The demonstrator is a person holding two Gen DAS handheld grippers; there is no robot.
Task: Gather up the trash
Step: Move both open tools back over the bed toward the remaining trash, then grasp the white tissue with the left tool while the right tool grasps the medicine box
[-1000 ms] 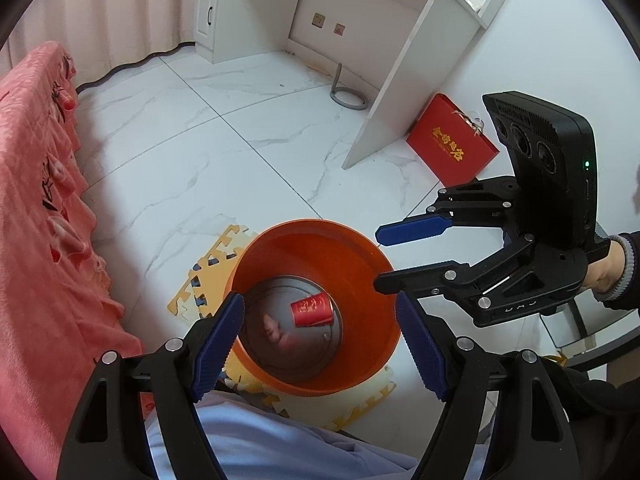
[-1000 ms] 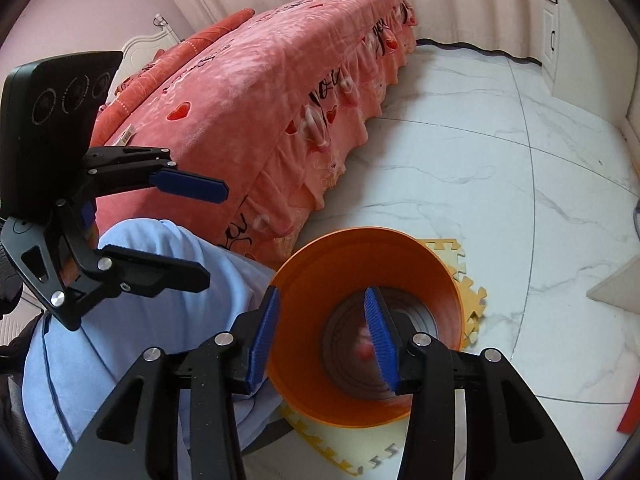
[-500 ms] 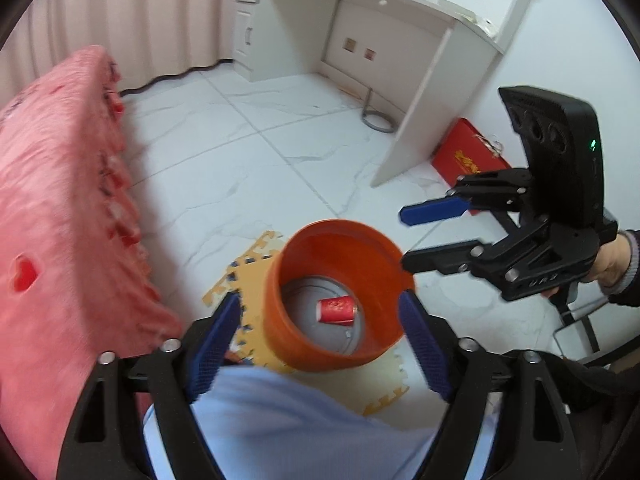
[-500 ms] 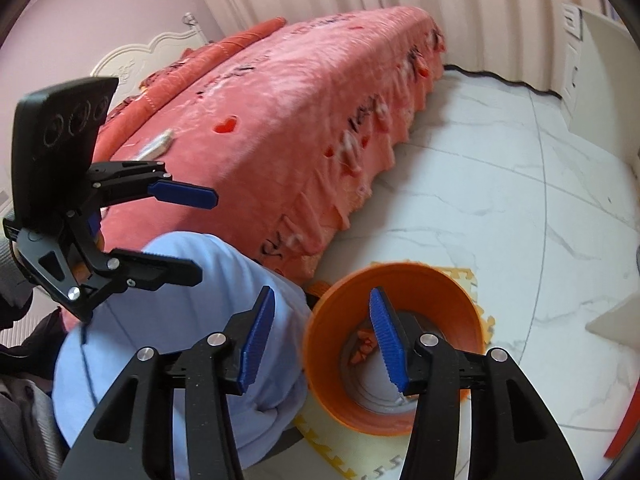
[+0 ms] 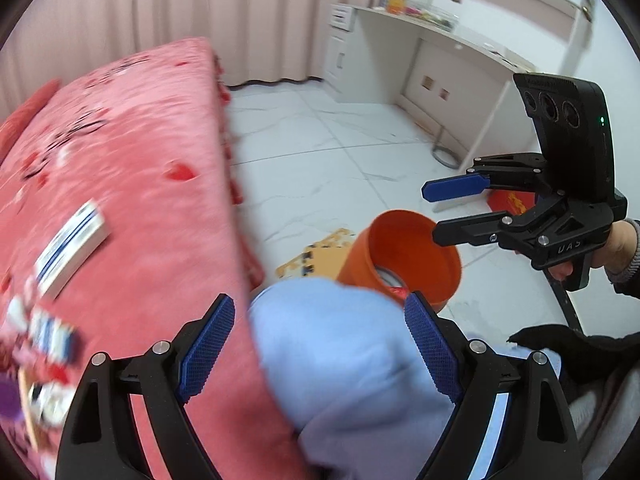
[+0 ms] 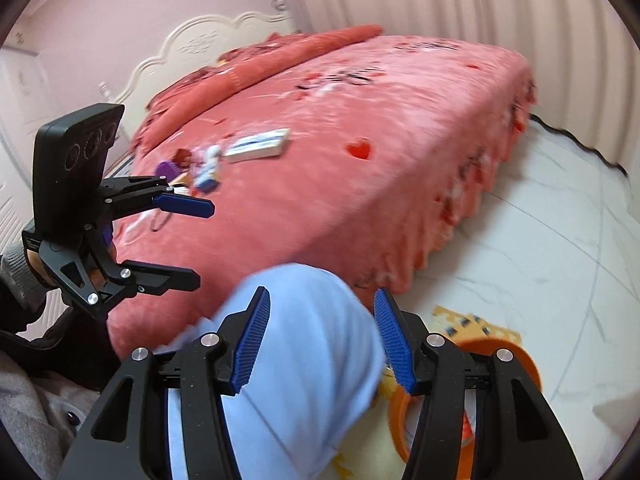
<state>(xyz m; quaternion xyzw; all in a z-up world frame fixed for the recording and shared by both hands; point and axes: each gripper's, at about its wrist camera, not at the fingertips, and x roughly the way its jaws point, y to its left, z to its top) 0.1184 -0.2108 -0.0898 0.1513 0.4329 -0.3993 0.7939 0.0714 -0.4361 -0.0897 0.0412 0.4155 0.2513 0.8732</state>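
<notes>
Filling most of both views, the bed (image 6: 360,152) carries the scattered trash, and the white tiled floor (image 5: 320,152) beside it holds the orange bin (image 5: 416,256) on a foam mat (image 5: 316,256). A knee (image 6: 304,360) in light blue cloth sits between bed and bin.

Both grippers hang in the air with nothing between their fingers: the left gripper (image 5: 316,348) has its jaws wide apart, pointing over the bed's edge, and the right gripper (image 6: 324,340) stands open a little less wide, above the knee.

On the bed, well apart from the bin, lies a flat white box with blue stripes (image 6: 258,146), and near it a cluster of small wrappers (image 6: 200,168), too blurred to name. A red scrap (image 5: 398,291) shows inside the bin.

The box looks light and stiff, probably card; pinching it across its narrow sides should hold it. The wrappers are likely thin and slippery, so a grip on a crumpled fold would serve best.
</notes>
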